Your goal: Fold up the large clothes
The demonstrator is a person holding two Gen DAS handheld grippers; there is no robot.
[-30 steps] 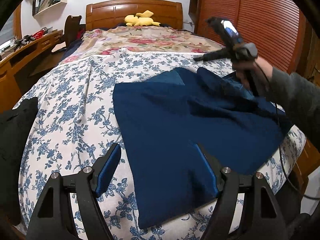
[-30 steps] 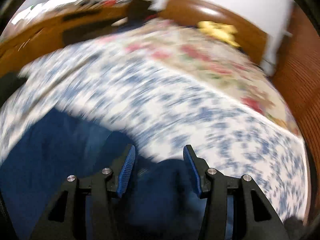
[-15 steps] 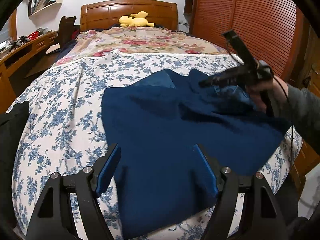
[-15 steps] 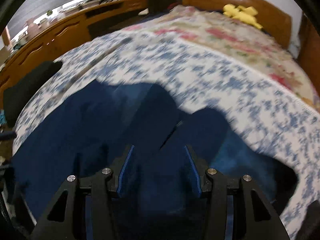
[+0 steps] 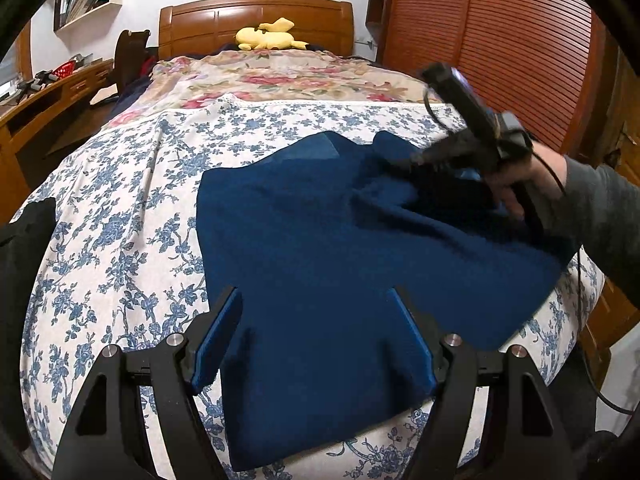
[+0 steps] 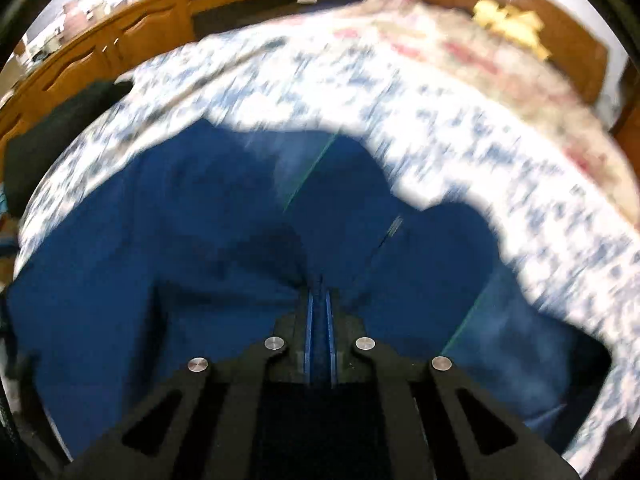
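A large navy blue garment lies spread on the floral bedsheet, its far right part bunched up. My left gripper hovers open over the garment's near hem, nothing between its blue pads. In the left wrist view my right gripper, held by a hand in a grey sleeve, dips into the bunched far right part. In the right wrist view the right gripper has its jaws closing down to a thin slit, with a fold of the navy garment pinched between the pads.
A wooden headboard with a yellow plush toy stands at the far end of the bed. A slatted wooden wardrobe lines the right side, a wooden desk the left. A black cloth lies at the bed's left edge.
The right gripper came down onto the bunched part of the garment and its jaws went from half apart to pinched on the fabric. The left gripper stayed open in place.
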